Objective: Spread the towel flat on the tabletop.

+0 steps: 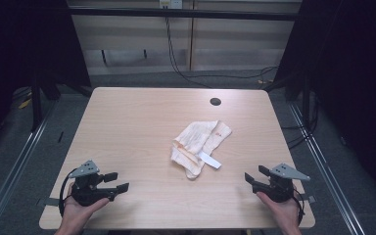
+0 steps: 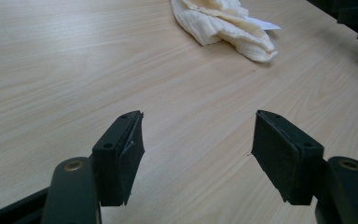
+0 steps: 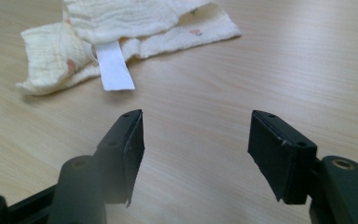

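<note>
- The left gripper [image 1: 117, 182] rests low at the near left part of the table [image 1: 127, 127], held in the person's left hand [image 1: 78, 210]; its jaws stand wide apart with bare wood between them, touching nothing.
- The right gripper [image 1: 248, 177] sits at the near right part of the table in the right hand [image 1: 284, 210]; its jaws likewise gape wide and grip nothing.
- Each gripper is black, with flat rectangular pads [image 2: 279, 149] and a grey three-cornered plate [image 1: 84, 169] on top.
- The cloth [image 1: 198, 142] lies crumpled near the middle of the table, between the two grippers and farther off, well apart from both.
- A white label [image 3: 114, 67] sticks out from the cloth's near edge; no writing on it can be read.
- The cloth is cream, soft and crinkled like gauze, folded over itself in loose layers, with small orange-pink marks [image 3: 196, 31].
- The table is pale wood-grain laminate with rounded corners and a dark round hole [image 1: 215, 102] near its far edge.
</note>
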Motion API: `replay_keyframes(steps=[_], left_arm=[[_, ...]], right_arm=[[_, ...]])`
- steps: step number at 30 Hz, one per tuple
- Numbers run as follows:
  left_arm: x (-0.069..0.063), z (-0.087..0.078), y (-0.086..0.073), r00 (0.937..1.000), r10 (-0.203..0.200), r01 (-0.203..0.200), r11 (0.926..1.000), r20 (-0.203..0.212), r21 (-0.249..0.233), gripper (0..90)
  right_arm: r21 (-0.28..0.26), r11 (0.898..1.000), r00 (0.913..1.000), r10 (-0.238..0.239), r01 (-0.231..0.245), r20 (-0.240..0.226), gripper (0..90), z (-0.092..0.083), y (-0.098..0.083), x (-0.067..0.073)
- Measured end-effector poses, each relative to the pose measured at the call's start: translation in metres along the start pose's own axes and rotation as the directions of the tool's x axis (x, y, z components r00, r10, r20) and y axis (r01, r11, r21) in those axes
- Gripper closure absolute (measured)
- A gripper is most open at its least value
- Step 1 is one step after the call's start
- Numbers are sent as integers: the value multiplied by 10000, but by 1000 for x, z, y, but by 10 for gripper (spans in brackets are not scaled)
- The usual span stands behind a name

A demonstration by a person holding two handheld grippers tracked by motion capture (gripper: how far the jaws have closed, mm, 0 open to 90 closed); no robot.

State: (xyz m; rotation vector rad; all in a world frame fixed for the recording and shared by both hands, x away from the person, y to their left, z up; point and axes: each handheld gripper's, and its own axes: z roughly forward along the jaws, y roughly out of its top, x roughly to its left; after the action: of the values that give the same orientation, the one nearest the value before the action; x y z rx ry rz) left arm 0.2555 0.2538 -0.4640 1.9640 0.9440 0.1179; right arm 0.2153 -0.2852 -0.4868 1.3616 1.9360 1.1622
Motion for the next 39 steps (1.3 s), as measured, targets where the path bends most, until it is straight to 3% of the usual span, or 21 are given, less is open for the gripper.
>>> replay_keyframes(steps=[5,10,14,17,18,19,24,26,28,32,35,36,39], left_arm=[[0,2,1,10000,-7,7,10000,14,28,331],[-1,6,1,10000,67,-68,9997,69,220,338],[-3,7,1,9996,222,-224,9996,145,195,351],[-3,5,1,9995,285,-287,9995,155,159,358],[-3,4,1,9994,288,-289,9996,181,78,358],[-3,4,1,9994,288,-289,9996,181,78,358],[-3,2,0,9993,315,-314,9995,195,-57,339],[-3,2,0,9996,213,-211,9997,191,-106,323],[-3,2,1,9997,191,-189,9998,175,-117,295],[-2,3,1,9999,130,-129,9999,50,-103,271],[-2,3,2,9998,179,-179,9998,50,-29,276],[-3,4,2,9996,294,-294,9996,-13,29,276],[-4,4,2,9994,332,-332,9994,10,18,277]], right_arm=[[-135,9999,9994,95,-99,-344,340,1,0,3],[-158,9985,9950,510,-525,-858,339,5,3,5],[-231,9990,9907,359,-393,-1314,345,7,7,11],[370,9987,9832,414,-354,-1779,353,8,10,16],[672,9968,9760,566,-434,-2102,360,8,12,17],[672,9968,9760,566,-434,-2102,360,8,12,17],[689,9973,9803,373,-244,-1938,359,7,19,21],[725,9972,9776,316,-168,-2079,353,7,22,22],[707,9975,9690,249,-77,-2456,335,10,27,22],[767,9970,9609,157,58,-2765,323,17,34,25],[784,9967,9595,18,211,-2816,347,21,39,27],[810,9963,9498,-33,302,-3129,351,27,42,29],[938,9945,9484,-151,471,-3166,347,34,43,32]])
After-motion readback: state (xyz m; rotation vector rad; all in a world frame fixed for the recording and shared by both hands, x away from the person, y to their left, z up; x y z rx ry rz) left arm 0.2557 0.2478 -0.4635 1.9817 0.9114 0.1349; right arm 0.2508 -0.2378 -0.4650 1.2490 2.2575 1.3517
